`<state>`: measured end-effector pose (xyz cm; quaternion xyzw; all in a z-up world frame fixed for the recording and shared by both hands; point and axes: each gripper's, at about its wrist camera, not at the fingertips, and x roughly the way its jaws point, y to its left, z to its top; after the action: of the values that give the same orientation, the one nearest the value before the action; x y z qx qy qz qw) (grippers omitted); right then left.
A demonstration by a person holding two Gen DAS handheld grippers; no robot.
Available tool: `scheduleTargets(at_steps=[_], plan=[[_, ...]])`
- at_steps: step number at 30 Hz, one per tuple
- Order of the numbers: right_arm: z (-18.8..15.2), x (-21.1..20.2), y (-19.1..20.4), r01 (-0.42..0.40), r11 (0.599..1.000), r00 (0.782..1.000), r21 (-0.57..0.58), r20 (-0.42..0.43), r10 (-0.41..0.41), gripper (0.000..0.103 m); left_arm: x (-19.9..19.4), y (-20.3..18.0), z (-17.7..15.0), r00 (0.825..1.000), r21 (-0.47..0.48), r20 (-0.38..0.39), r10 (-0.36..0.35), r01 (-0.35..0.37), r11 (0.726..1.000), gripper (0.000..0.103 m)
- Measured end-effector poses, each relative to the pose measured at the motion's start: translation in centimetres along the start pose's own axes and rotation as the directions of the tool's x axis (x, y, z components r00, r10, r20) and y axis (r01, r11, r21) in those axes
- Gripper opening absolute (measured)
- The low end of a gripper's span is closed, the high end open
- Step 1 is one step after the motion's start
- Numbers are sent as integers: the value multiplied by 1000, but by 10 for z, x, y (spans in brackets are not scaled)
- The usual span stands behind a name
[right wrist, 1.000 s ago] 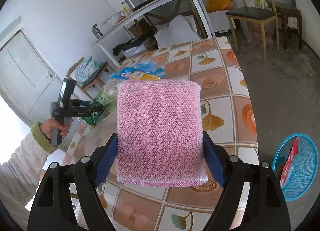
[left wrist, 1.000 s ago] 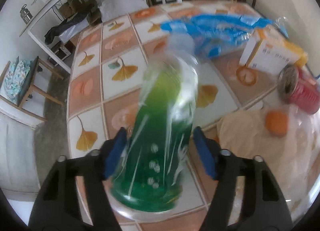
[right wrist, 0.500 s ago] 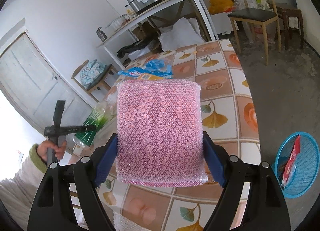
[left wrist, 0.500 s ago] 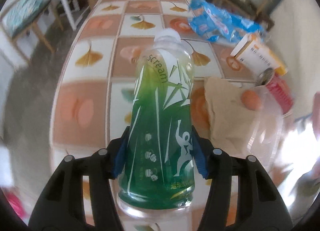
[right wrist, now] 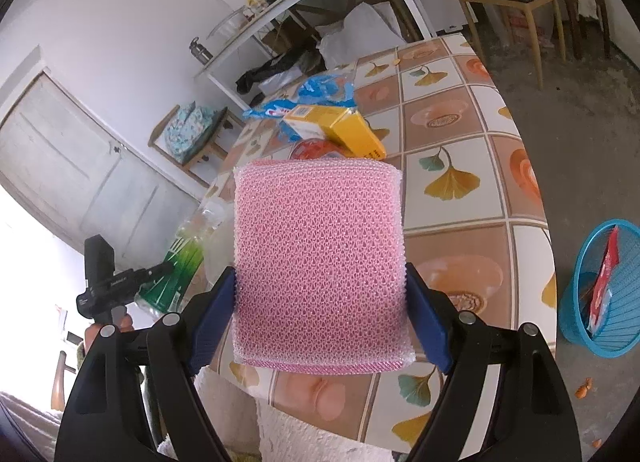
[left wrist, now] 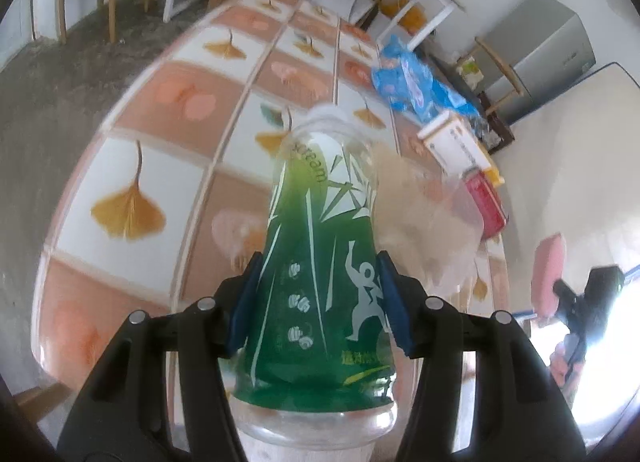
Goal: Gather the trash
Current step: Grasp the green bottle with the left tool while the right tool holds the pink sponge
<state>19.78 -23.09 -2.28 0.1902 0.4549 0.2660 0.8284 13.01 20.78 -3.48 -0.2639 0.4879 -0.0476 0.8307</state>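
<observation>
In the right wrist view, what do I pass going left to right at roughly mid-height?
Left gripper clamped on the green bottle → pink sponge held in the right gripper → tiled table → blue basket on the floor.

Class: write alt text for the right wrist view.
The right gripper clamps a pink sponge above a tiled table. A blue basket stands on the floor at right; at left, the left gripper holds a green bottle.
</observation>
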Motion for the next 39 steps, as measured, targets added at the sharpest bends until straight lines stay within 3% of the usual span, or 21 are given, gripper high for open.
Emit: scheduleTargets(at_steps=[3, 6, 12, 17, 27, 33, 39], plan=[[-3, 0, 5, 7, 1000, 1000, -10, -7, -7, 78, 7, 3, -1, 998, 3, -61, 24, -24, 1000, 55], [-5, 1, 12, 14, 1000, 1000, -21, -11, -14, 78, 10, 6, 5, 996, 13, -77, 53, -52, 999, 65], [-7, 9, 22, 30, 999, 999, -36, -31, -31, 78, 27, 11, 20, 992, 21, -114, 62, -60, 998, 65], [-5, 13, 29, 40, 998, 998, -50, -42, -43, 78, 35, 16, 28, 992, -1, -116, 45, -46, 999, 56], [-4, 10, 47, 52, 995, 997, -87, -51, -56, 78, 18, 20, 10, 1000, -61, 3, -24, 24, 998, 56], [-4, 2, 54, 49, 995, 998, -90, -41, -53, 78, -4, 14, -10, 992, -97, 91, -82, 91, 991, 56], [-6, -16, 60, 15, 996, 1000, -84, -6, -15, 78, -34, -9, -31, 982, -54, 161, -95, 105, 993, 56]])
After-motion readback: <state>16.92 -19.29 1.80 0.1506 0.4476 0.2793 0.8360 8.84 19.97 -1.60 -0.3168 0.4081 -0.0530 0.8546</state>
